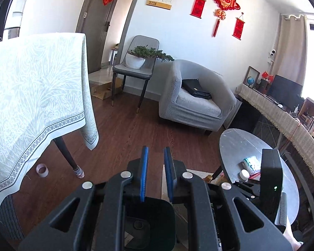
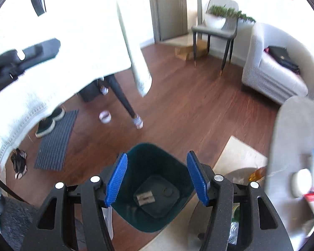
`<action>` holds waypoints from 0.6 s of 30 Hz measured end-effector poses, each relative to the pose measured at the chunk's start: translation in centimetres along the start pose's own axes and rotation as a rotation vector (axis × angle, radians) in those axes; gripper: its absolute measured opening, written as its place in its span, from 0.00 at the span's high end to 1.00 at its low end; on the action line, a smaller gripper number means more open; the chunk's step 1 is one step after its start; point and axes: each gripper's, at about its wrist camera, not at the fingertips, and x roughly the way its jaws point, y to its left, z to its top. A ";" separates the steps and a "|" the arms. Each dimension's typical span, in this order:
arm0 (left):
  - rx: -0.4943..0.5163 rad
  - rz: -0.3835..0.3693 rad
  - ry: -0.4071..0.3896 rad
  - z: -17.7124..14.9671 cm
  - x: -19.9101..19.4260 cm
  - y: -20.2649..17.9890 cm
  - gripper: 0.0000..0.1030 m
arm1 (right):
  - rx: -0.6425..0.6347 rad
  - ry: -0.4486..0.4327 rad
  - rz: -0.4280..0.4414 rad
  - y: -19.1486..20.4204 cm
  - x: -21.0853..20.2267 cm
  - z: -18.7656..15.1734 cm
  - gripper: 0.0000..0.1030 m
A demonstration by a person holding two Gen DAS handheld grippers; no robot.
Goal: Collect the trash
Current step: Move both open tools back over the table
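Right gripper (image 2: 157, 177), blue pads spread and empty, hangs over the dark green plastic bin (image 2: 155, 188), where a small flat grey scrap (image 2: 145, 197) lies. Left gripper (image 1: 156, 173) is narrow, nothing between. Judged: scrap light, limp; pinch an edge.

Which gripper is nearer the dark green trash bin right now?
Hard to call. The right gripper hangs over the trash bin, its jaws apart and empty. The left gripper is above the bin too, jaws narrow and empty.
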 end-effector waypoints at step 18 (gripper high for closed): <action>0.113 -0.144 0.064 -2.0 3.7 -10.2 0.65 | 0.089 -0.217 -0.206 -9.7 -12.3 -1.7 0.42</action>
